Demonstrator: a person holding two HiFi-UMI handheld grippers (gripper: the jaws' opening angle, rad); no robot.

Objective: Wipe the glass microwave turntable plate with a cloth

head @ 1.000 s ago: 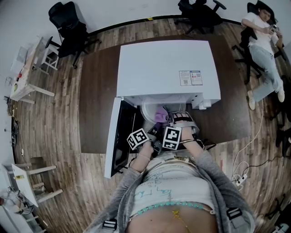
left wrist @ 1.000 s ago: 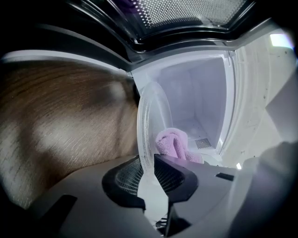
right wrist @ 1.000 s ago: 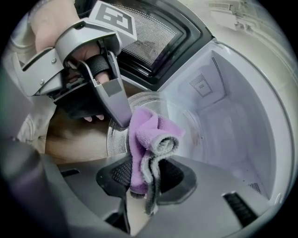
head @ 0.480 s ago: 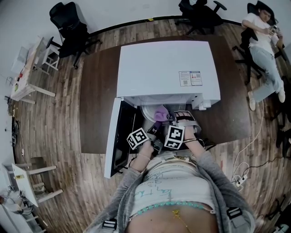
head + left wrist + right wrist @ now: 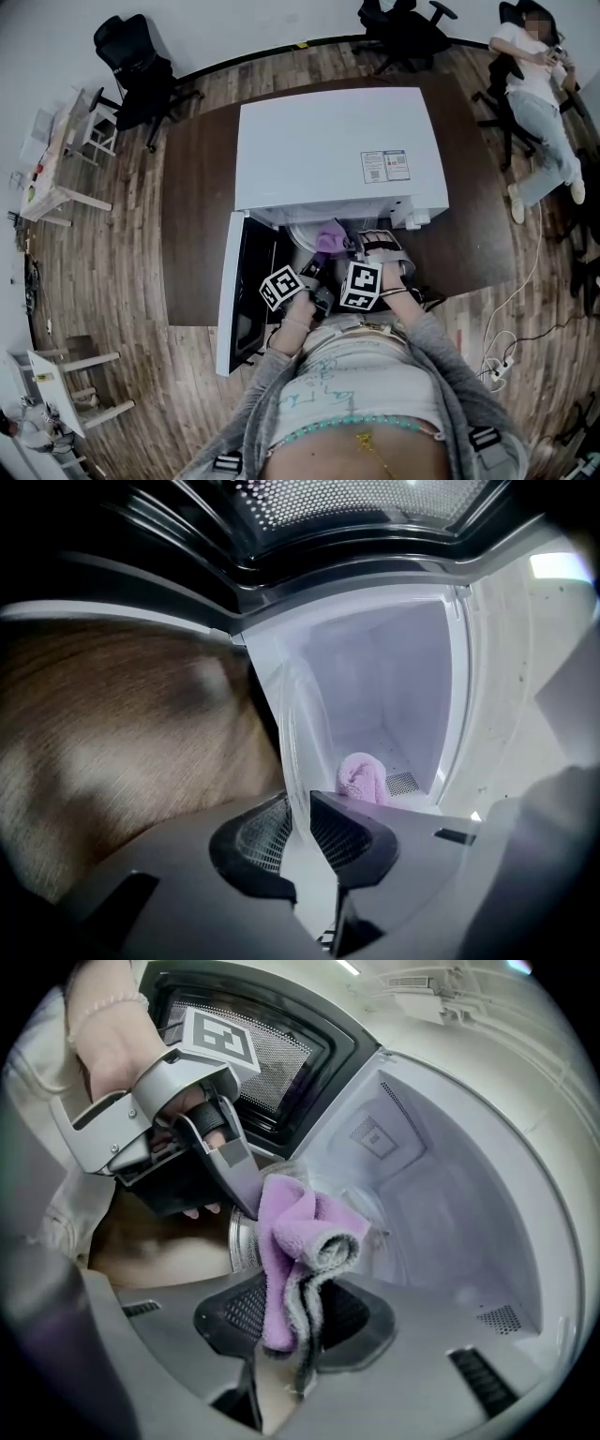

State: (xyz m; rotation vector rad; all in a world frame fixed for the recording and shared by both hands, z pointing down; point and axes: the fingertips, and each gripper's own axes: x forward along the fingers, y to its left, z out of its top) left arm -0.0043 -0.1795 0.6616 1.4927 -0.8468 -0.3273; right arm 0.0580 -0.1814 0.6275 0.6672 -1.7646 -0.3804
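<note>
One dark wooden table (image 5: pixel 197 216) carries most of what we see, and a white microwave (image 5: pixel 328 150) covers its middle, reaching almost to the far edge. Its door (image 5: pixel 246 281) hangs open towards the table's near edge, on the left of the cavity, with the dotted window screen showing in both gripper views.

We stand at the near edge with both tools at the oven's mouth. The glass turntable plate (image 5: pixel 305 234) is off the cavity floor, standing nearly on edge just in front of the open cavity. In the left gripper view it rises as a thin clear sheet (image 5: pixel 298 733) out of the left gripper (image 5: pixel 302 832), whose narrow jaws are pinched onto its rim. From the head view that gripper (image 5: pixel 314 267) sits just left of the right one, with their marker cubes side by side. In the right gripper view we see its dark fingers (image 5: pixel 230 1171) reaching to the plate's ribbed rim (image 5: pixel 242 1241).

The right gripper (image 5: pixel 295 1321) has its jaws clamped on the purple cloth (image 5: pixel 295 1232), folded over with a grey edge hanging down. From the head view this gripper (image 5: pixel 352 248) points down into the opening. The cloth (image 5: pixel 330 237) bunches against the plate's right-hand face, and it shows pink (image 5: pixel 361 778) beyond the glass in the left gripper view.
</note>
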